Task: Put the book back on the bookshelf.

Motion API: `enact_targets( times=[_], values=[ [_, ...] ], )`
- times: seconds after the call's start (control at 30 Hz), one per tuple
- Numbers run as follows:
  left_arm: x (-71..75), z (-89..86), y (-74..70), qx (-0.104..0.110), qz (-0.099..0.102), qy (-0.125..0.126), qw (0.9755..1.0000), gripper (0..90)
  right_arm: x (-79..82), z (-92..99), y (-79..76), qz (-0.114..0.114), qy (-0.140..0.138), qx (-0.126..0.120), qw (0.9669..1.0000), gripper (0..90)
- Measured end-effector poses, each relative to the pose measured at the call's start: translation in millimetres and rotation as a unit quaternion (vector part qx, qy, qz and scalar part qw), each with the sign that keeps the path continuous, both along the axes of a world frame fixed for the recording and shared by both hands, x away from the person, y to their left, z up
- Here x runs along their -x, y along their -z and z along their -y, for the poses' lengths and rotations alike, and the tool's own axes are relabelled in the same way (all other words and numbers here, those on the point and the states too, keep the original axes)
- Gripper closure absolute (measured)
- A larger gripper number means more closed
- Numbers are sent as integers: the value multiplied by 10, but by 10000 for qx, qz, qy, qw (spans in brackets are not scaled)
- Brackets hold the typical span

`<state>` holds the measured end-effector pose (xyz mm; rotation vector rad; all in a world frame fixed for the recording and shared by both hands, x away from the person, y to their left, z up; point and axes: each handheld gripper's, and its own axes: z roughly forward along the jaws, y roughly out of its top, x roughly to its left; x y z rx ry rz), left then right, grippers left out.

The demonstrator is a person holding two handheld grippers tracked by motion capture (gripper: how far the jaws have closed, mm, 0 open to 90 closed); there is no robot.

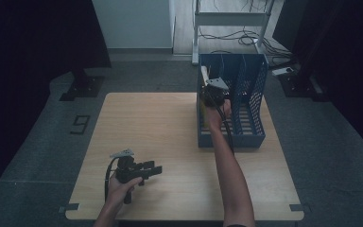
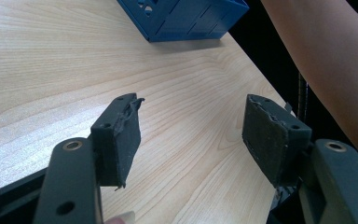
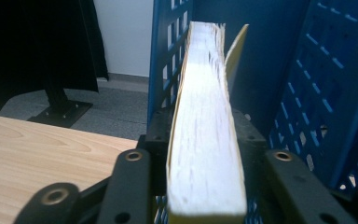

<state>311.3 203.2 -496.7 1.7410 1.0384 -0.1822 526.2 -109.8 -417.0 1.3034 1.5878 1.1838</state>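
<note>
White page edges of a book (image 3: 205, 140) were clamped between the right gripper's (image 1: 214, 94) jaws, inside the leftmost slot of the blue file rack (image 1: 255, 94). Filing seemed under way; lowering upright, then release, was judged next. Slot walls stood close. Wide apart over bare table (image 1: 160, 123), the left gripper (image 1: 144, 170) held nothing.

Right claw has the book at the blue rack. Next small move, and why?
Probably lower it a little further, then let go. The right claw is clamped on the book, which stands upright inside the blue rack, in its leftmost slot. The left claw is open over bare table.
</note>
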Motion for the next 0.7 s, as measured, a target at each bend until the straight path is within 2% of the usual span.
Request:
enact_targets(
  times=[0.17, 0.7],
  values=[
    [-2, 4, 1, -15, 3, 17, 10000, 366, 39, 36, 28, 43, 4, -24, 10000, 546],
    [12, 40, 3, -34, -11, 52, 10000, 366, 139, 56, 79, 12, -85, 53, 9999, 450]
  ],
)
